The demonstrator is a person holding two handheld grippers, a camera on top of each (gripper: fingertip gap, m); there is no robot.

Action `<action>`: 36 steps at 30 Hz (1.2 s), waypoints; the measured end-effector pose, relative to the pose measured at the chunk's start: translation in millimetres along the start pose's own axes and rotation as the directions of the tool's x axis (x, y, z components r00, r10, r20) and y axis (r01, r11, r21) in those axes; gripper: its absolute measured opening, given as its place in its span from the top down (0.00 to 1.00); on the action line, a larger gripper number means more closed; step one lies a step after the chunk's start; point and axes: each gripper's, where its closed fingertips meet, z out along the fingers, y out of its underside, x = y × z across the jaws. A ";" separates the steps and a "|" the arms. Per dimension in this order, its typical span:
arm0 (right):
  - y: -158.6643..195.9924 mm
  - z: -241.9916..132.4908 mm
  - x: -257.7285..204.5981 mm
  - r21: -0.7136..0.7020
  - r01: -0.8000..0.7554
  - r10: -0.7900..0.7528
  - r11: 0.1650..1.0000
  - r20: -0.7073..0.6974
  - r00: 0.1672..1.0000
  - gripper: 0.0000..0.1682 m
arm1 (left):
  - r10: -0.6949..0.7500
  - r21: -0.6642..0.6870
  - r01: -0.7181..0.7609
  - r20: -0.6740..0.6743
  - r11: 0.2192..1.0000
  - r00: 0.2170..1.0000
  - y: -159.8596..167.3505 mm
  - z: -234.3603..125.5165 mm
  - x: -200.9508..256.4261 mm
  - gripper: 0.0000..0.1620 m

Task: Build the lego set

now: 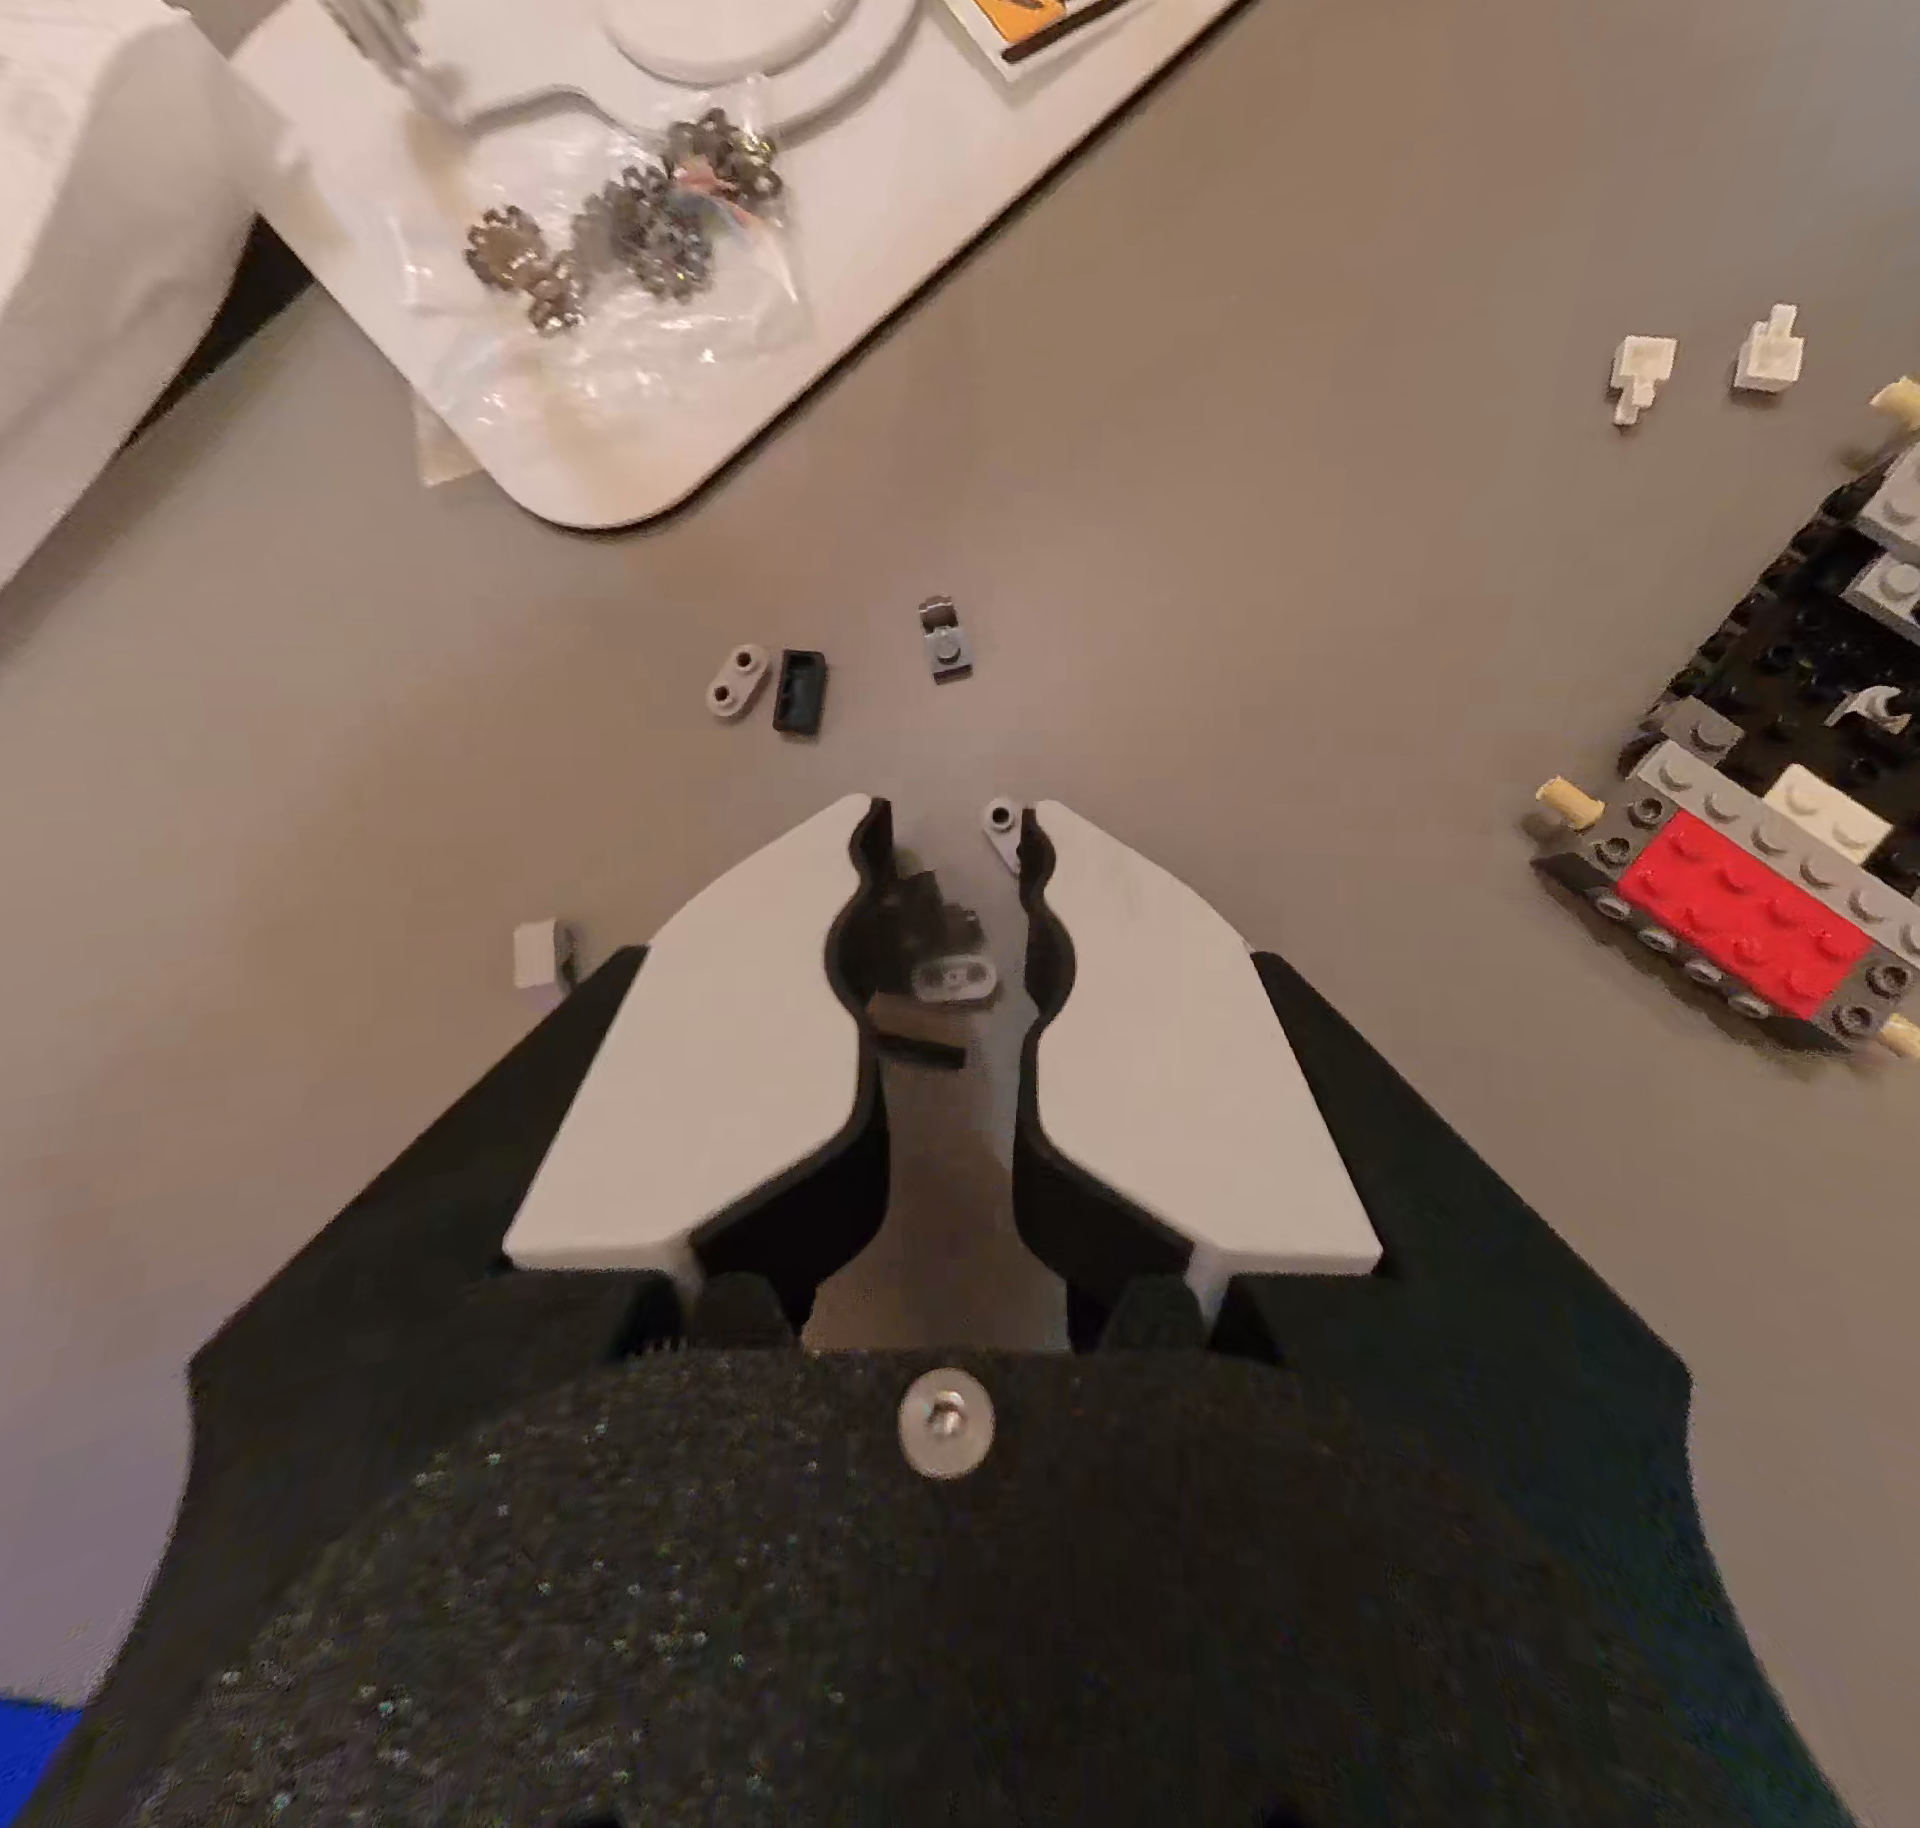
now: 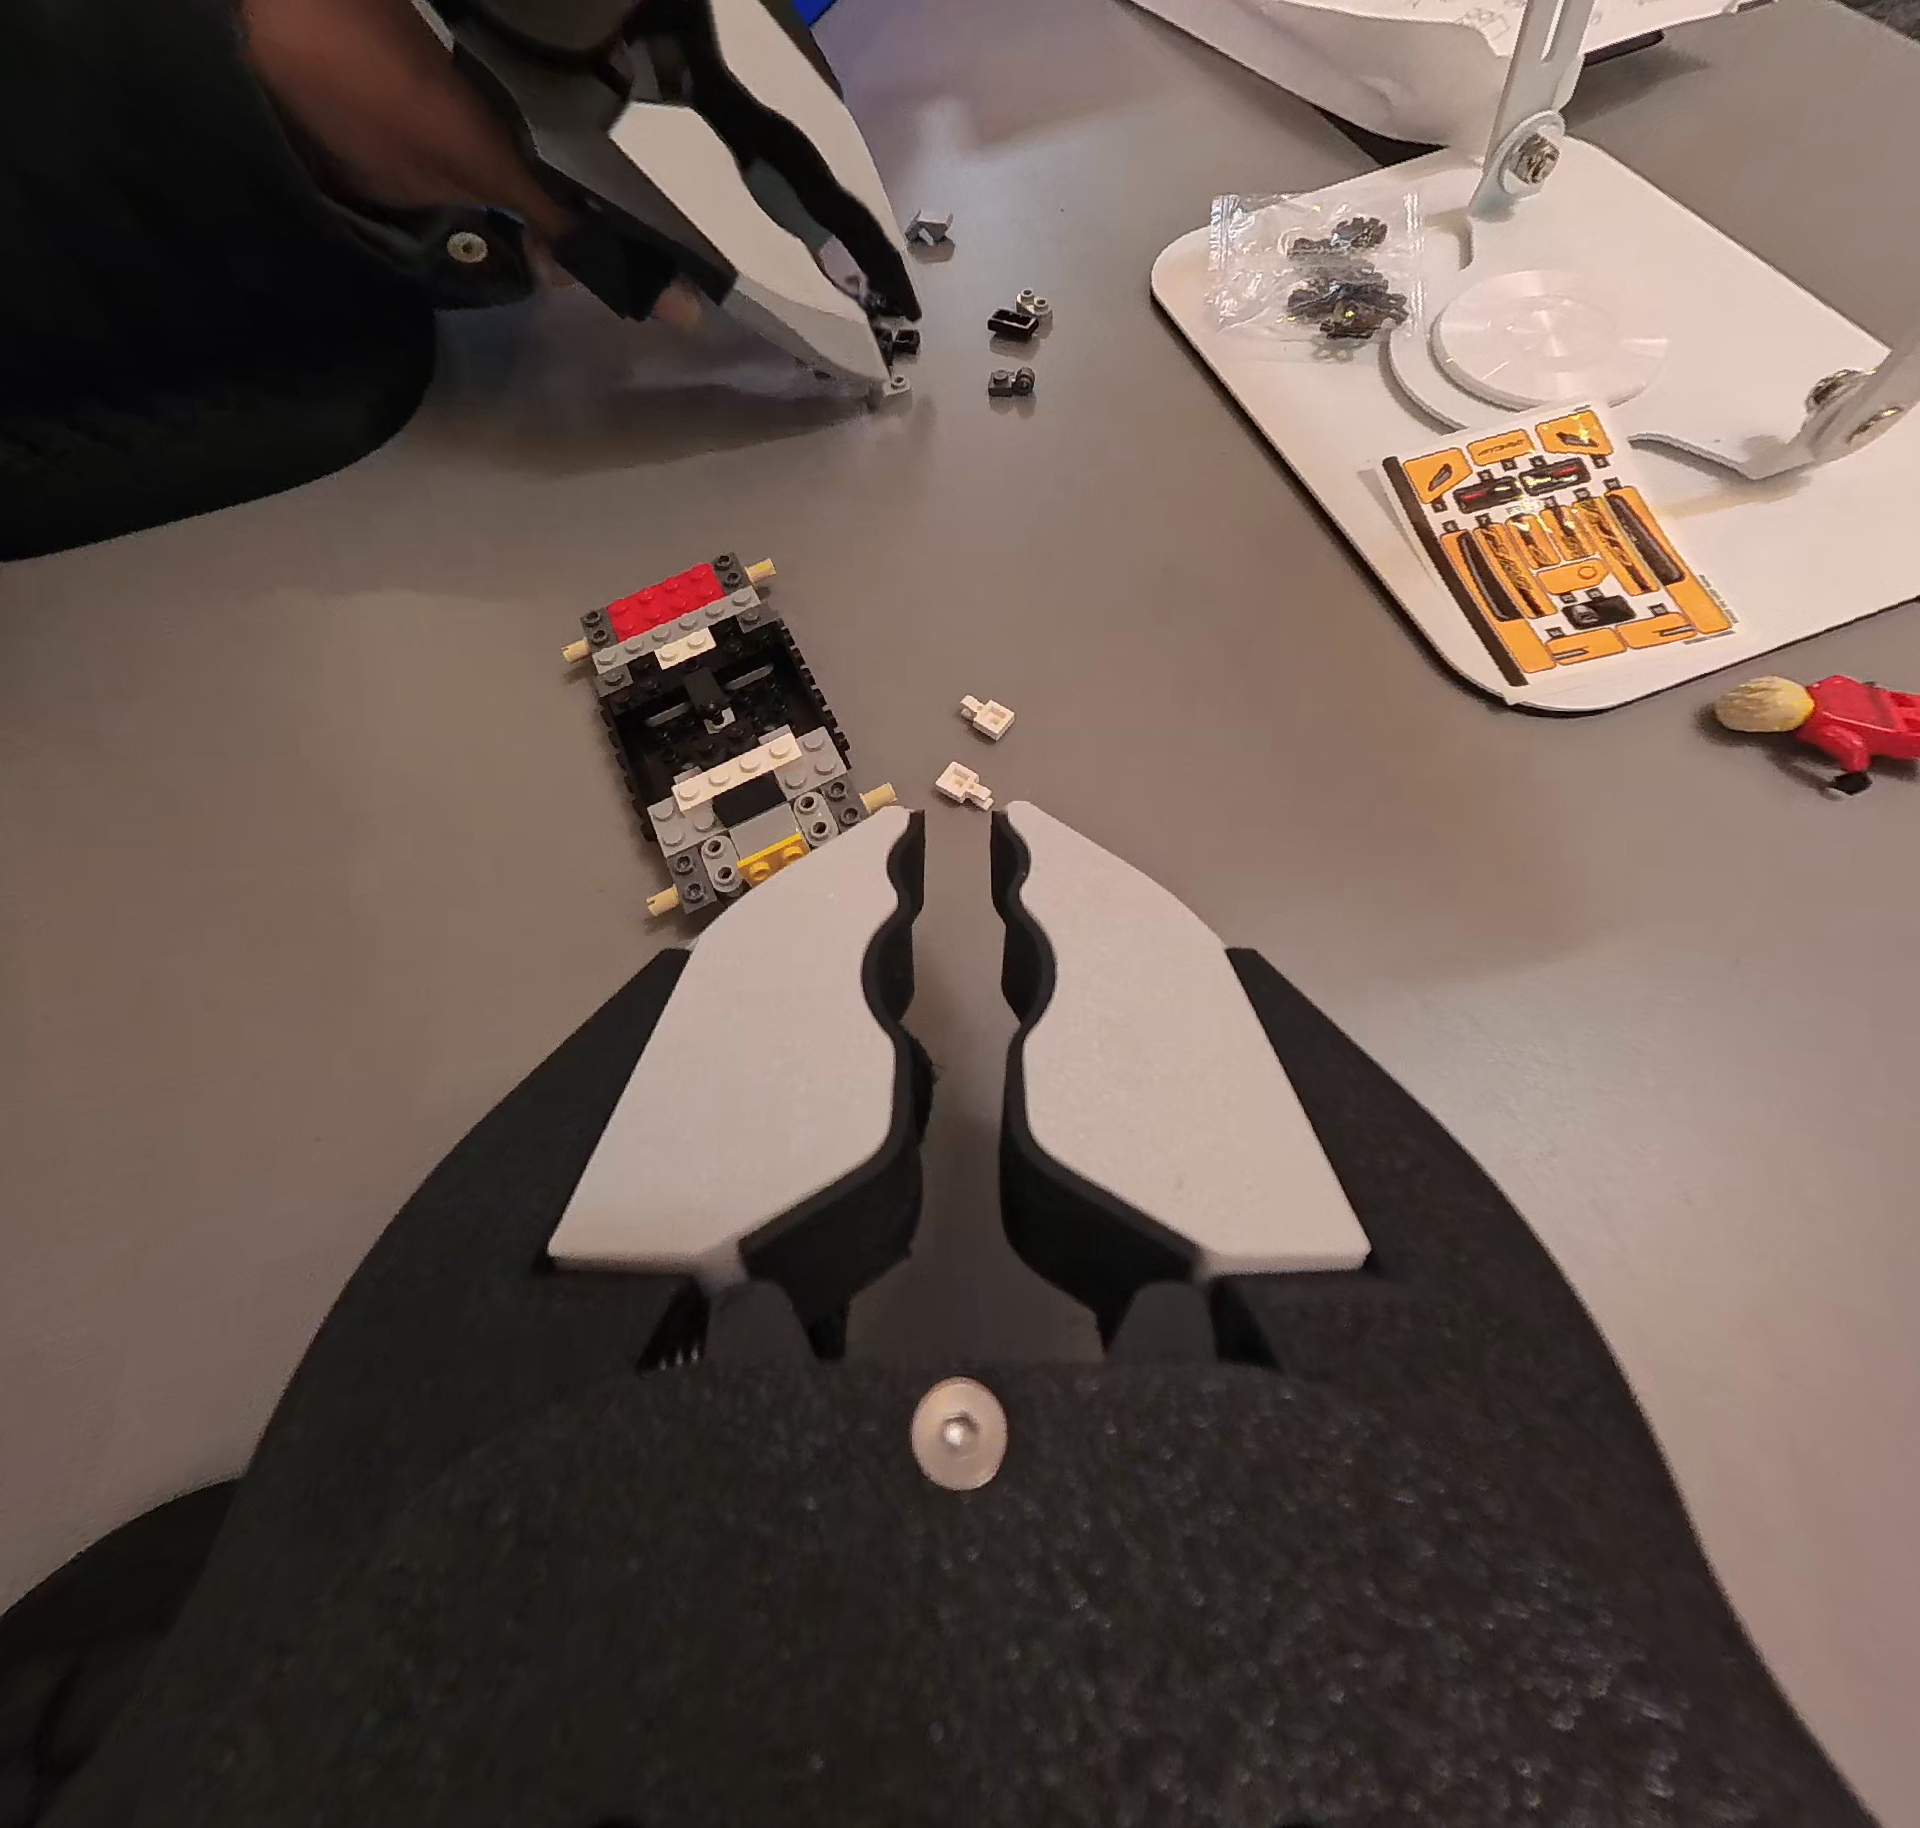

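Grey table (image 2: 1247,947): left gripper (image 1: 956,822) jaws apparently parted over crowded small pieces (image 1: 940,957).

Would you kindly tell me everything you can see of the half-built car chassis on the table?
The chassis lies flat, studs up, on the grey table, untouched by either hand-held gripper. It looks like plastic bricks: a black studded base, a red plate at its far end, grey plates across both ends, white plates, a yellow piece at the near end, and tan axle pins poking from the corners. Two small white pieces lie loose beside it.

On the tabletop (image 2: 1351,947) the car chassis (image 2: 717,718) lies left of two small pieces (image 2: 985,716), with the sticker sheet (image 2: 1558,552) on the tray (image 2: 1299,407) far right.
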 end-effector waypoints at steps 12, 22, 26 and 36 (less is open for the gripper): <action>1.8 -0.8 1.4 0.002 -0.004 0.004 1.000 -0.002 1.000 0.93 | -0.016 -0.007 0.017 0.125 1.000 0.992 10.1 -16.6 -33.9 0.92; 2.7 -0.2 -0.2 -0.004 0.000 0.000 1.000 0.000 1.000 0.93 | -0.249 0.092 0.270 -0.195 0.958 0.949 -6.2 -26.1 -13.2 1.00; 4.1 1.1 -1.3 -0.010 0.001 -0.001 1.000 0.006 1.000 0.93 | -0.292 0.140 0.344 -0.297 0.929 0.909 -16.5 -32.3 -7.6 0.98; 5.5 2.9 -2.5 -0.012 0.002 -0.002 1.000 0.012 1.000 0.93 | -0.320 0.178 0.566 -0.673 0.805 0.667 -46.2 -60.6 14.3 0.88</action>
